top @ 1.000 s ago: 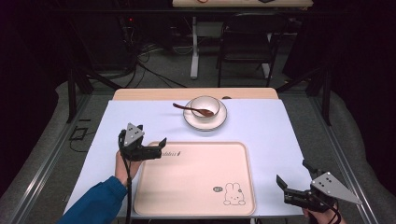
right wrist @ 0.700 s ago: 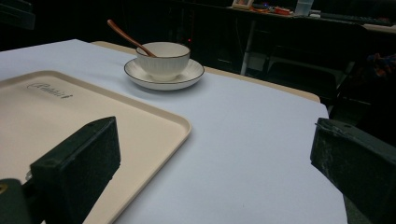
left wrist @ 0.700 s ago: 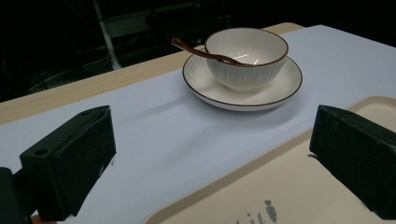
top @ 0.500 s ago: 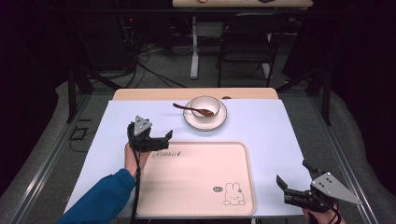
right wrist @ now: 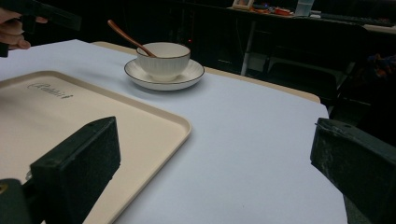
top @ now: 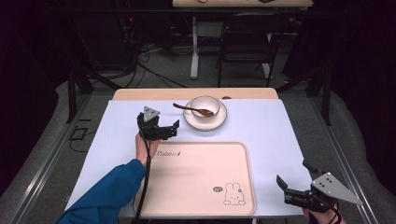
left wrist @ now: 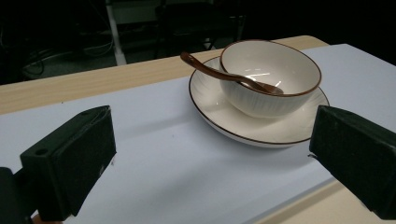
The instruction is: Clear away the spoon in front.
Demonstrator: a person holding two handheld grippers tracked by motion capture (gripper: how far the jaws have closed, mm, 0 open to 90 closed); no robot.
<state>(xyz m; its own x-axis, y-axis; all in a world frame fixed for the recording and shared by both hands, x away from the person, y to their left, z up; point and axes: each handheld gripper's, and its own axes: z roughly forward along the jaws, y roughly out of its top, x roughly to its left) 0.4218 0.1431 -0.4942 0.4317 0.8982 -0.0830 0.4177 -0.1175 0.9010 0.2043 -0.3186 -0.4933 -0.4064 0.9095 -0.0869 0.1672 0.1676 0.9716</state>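
A white bowl [top: 205, 106] with a brown rim stands on a matching saucer [top: 219, 119] at the table's far middle. A brown spoon [top: 184, 108] rests in it, handle pointing left. The bowl [left wrist: 271, 77], spoon [left wrist: 210, 72] and saucer [left wrist: 219, 114] lie just ahead of my left gripper [left wrist: 210, 163]. That left gripper [top: 163, 129] is open and holds nothing, hovering by the beige tray's [top: 187, 177] far left corner. My right gripper [top: 295, 183] is open at the near right, beside the tray [right wrist: 46, 121]; the bowl [right wrist: 163, 59] is far ahead.
A pale blue mat [top: 266, 135] covers the wooden table [top: 140, 94]. The tray carries a small rabbit drawing [top: 231, 194] near its front right corner. Beyond the table stand a chair [top: 245, 46] and desk legs on a dark floor.
My left gripper has moved right and forward, from the tray's left side toward the bowl and saucer. The right gripper has stayed put.
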